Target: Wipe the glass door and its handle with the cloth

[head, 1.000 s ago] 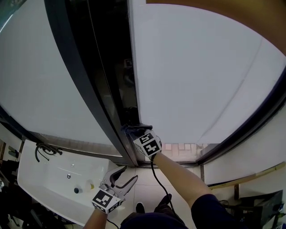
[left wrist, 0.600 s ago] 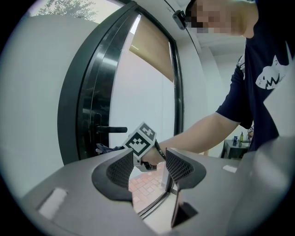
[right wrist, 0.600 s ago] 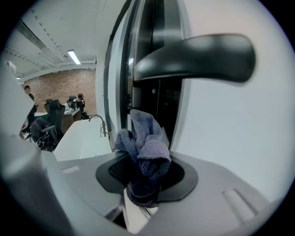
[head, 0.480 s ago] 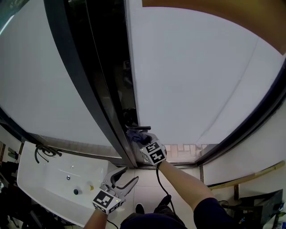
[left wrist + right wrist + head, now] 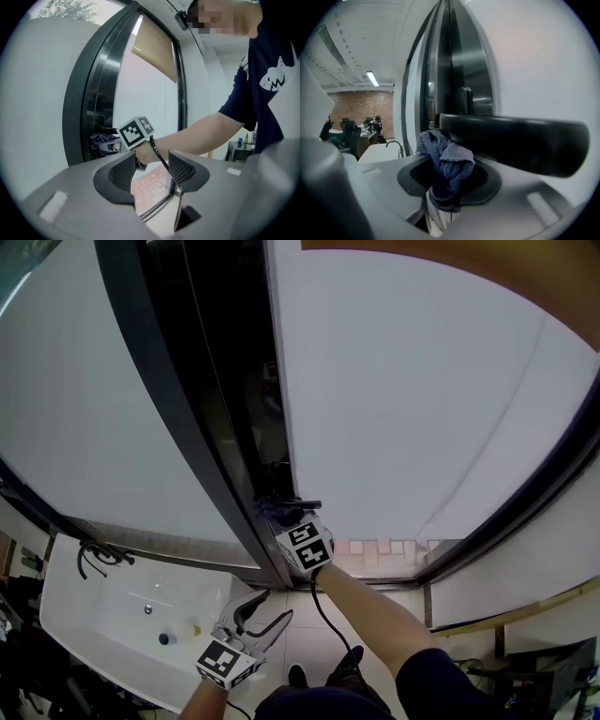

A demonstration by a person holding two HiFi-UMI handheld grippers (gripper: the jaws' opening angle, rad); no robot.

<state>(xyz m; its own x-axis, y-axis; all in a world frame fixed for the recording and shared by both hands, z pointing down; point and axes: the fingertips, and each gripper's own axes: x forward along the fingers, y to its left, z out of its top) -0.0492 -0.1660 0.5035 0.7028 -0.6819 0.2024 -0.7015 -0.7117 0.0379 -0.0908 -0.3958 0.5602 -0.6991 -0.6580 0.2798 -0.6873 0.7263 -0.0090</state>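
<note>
Shifted slightly up-left since half a second ago: right gripper, clamped on cloth, pressing it against handle. Handle wiping judged under way; glass door apparently remaining. Left gripper low, jaws apart, empty.

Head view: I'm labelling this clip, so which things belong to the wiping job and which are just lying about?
Job: glass door, door handle, cloth, right gripper shut on the cloth.
Lying about: sink, tap, left gripper, open and empty.
</note>
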